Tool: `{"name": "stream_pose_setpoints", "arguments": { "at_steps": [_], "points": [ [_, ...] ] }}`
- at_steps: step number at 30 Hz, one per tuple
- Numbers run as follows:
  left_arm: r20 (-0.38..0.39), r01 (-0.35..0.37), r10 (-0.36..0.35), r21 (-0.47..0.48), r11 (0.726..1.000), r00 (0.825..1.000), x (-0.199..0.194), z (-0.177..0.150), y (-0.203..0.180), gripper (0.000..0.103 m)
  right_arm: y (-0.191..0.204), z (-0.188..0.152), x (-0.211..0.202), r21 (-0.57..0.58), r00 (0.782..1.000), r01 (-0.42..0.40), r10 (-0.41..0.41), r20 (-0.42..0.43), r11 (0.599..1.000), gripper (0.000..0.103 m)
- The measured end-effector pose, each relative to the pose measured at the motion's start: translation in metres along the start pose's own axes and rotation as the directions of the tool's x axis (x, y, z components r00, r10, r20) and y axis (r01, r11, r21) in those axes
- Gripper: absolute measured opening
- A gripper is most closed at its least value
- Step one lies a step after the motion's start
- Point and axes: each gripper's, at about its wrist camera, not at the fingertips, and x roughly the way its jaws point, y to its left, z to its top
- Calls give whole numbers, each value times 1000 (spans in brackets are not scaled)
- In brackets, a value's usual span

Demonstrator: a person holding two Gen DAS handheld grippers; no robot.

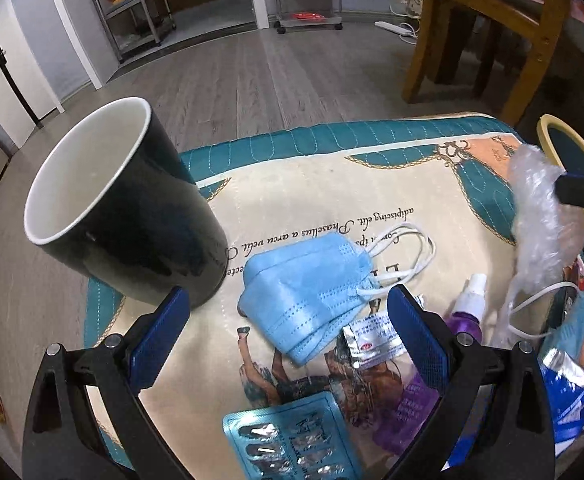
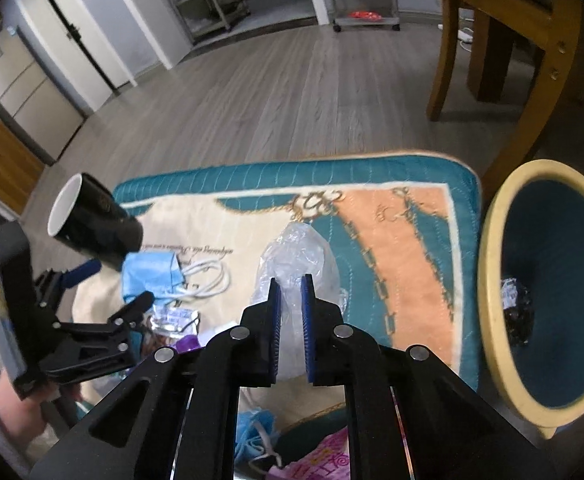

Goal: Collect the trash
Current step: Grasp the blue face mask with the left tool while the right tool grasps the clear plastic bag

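My right gripper [image 2: 289, 282] is shut on a crumpled clear plastic bag [image 2: 298, 256], held just above the printed cushion [image 2: 392, 240]. The left wrist view shows the same bag [image 1: 540, 216] at the right edge, pinched by a blue fingertip [image 1: 572, 192]. My left gripper [image 1: 287, 296] is open, its fingers straddling a folded blue face mask [image 1: 304, 292] without touching it. Seen from the right wrist, the left gripper [image 2: 115, 284] hovers by the mask [image 2: 151, 272]. A yellow-rimmed teal bin [image 2: 492, 280] with some dark trash inside stands right of the cushion.
A black cup [image 1: 131, 216] with a white inside stands at the cushion's left edge. A blister pack [image 1: 292, 440], foil sachet [image 1: 372, 340] and purple spray bottle [image 1: 468, 312] lie near my left fingers. A wooden chair [image 2: 512, 40] stands behind the bin.
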Motion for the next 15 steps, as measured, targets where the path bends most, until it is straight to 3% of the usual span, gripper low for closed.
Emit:
{"name": "stream_pose_setpoints", "arguments": {
  "at_steps": [3,5,9,15],
  "points": [
    [-40,-4,4,4,1000,999,11,2,-6,93,-5,1,-2,0,1000,1,-1,0,1000,11],
    [-75,8,-8,-4,1000,997,19,4,-10,79,-7,1,-2,3,1000,-1,1,-3,1000,11],
    [-102,2,-1,3,1000,995,27,8,-16,68,-8,1,-4,-12,1000,0,0,1,1000,11],
    [-111,-10,11,7,1000,994,30,14,-18,37,-13,0,-7,-8,1000,5,-5,9,1000,11]
  ]
}}
